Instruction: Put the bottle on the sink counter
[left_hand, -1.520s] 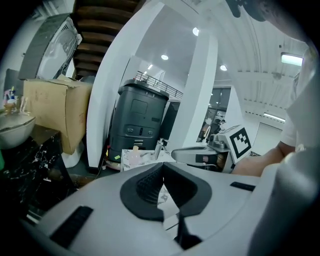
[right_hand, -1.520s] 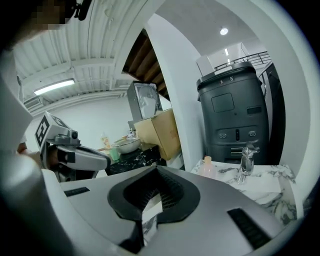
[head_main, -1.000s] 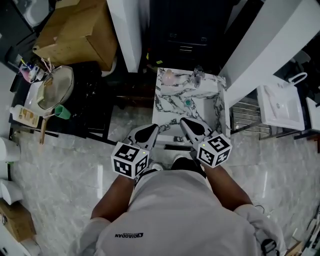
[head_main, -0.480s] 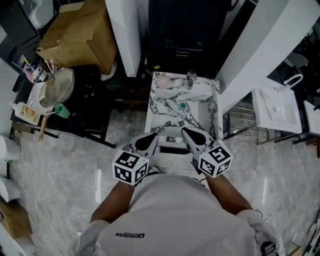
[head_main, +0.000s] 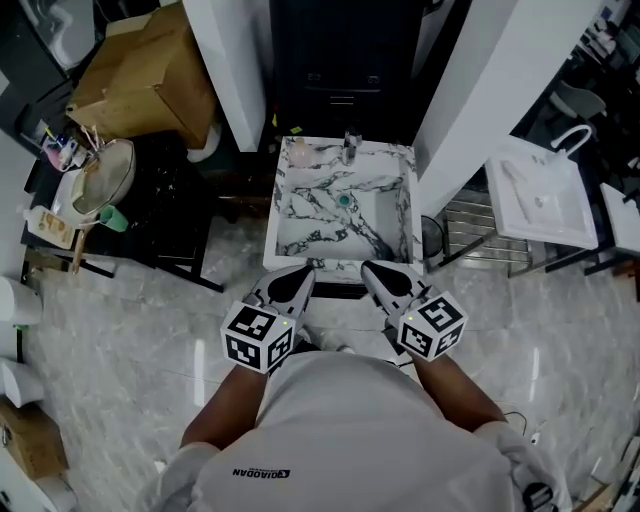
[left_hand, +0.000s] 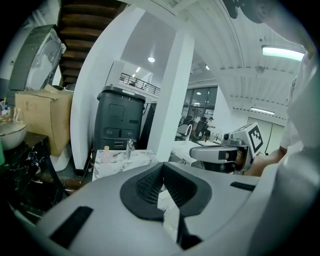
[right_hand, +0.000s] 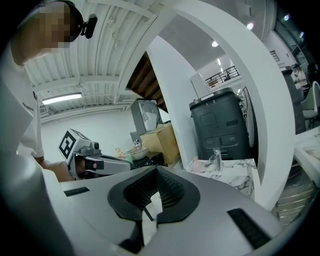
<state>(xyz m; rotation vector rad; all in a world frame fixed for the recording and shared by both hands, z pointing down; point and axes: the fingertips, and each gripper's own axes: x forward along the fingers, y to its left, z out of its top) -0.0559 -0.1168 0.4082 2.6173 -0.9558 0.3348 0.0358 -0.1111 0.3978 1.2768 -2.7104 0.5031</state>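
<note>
Left gripper, right gripper: grey shells, ribbed black pads, jaws together, empty. Bottle: small, pink, rounded, at back left corner of white, dark-veined marble sink counter.

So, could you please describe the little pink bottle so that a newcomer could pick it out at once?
Find the white marble sink counter with dark veins, standing between two white pillars. A metal tap rises from its back edge, and the pink bottle stands just left of it in the head view. It is the only pink, rounded thing there.
</note>
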